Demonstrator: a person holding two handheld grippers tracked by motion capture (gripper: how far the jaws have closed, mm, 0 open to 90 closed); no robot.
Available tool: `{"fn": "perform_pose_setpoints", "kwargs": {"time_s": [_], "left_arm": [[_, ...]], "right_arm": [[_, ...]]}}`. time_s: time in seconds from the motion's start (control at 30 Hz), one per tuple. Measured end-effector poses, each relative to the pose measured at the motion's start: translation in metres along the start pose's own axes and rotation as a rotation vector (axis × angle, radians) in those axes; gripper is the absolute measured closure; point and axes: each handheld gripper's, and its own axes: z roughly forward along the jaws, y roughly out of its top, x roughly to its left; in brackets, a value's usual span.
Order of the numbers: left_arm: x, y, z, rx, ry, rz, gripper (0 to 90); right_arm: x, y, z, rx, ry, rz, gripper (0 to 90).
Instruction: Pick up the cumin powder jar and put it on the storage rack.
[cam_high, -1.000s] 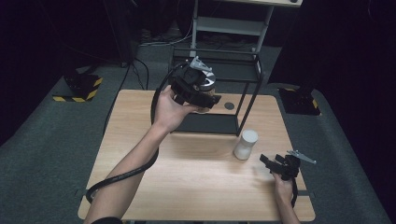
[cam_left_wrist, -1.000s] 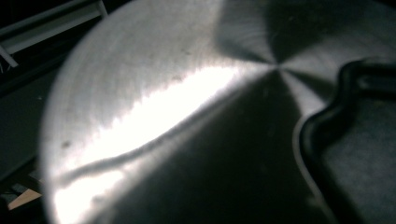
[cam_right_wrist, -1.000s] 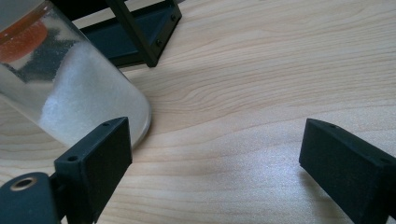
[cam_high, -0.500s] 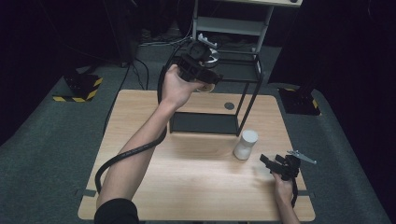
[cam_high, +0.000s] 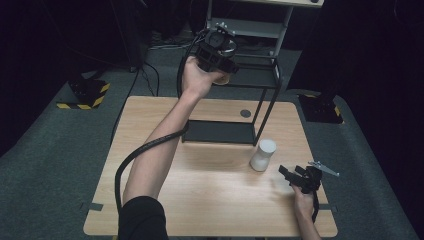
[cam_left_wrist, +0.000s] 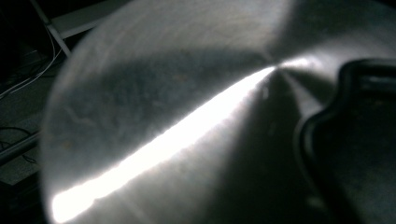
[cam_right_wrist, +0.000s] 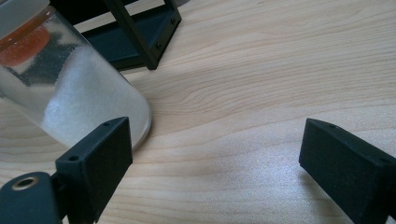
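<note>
- A person's left hand (cam_high: 196, 80) holds the left gripper (cam_high: 220, 52) high over the far edge of the wooden table (cam_high: 150, 210), level with the top tier of a black metal rack (cam_high: 272, 97).
- The left gripper looks clamped on a round brushed-steel dish (cam_left_wrist: 163, 116). In the left gripper view the metal sits hard up against the camera, a bright streak running across it to its centre, with one black jaw pressed to it at the right. Whether it is a bowl, a lid or a plate cannot be told.
- The relation that matters: in the high view the rack's top tier lies just right of the gripper and slightly below it. Judged from that, a short carry to the right and a lowering would set the dish there, and the left hand is by far the nearer.
- The right gripper (cam_high: 295, 176) rests near the table's front right corner, jaws wide apart and holding nothing.
- A clear jar of white granules (cam_high: 262, 155) with a white lid stands just beside that gripper's jaw, apart from it, between the gripper and the rack's base.
</note>
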Motion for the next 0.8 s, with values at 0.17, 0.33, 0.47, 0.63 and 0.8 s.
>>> {"fn": "perform_pose_setpoints", "kwargs": {"time_s": [0.17, 0.33, 0.47, 0.63, 0.8], "left_arm": [[0.002, 0.003, 0.012, 0.01, 0.033, -0.033, 31.7], [0.006, 0.003, 0.025, 0.017, 0.053, -0.063, 31.7], [0.008, 0.002, 0.032, 0.018, 0.059, -0.077, 31.7], [0.011, 0.0, 0.035, 0.006, 0.066, -0.093, 31.6], [0.012, 0.0, 0.038, 0.008, 0.077, -0.097, 31.6]], "right_arm": [[0.0, 0.0, 0.0, -0.002, 0.001, -0.001, 8.7], [0.0, -0.001, 0.0, -0.004, 0.001, 0.0, 8.7], [0.0, -0.001, 0.0, -0.005, 0.001, -0.001, 8.7], [0.0, -0.001, -0.001, -0.006, 0.001, -0.001, 8.7], [0.001, 0.0, 0.0, 0.002, 0.004, -0.013, 8.8]]}}
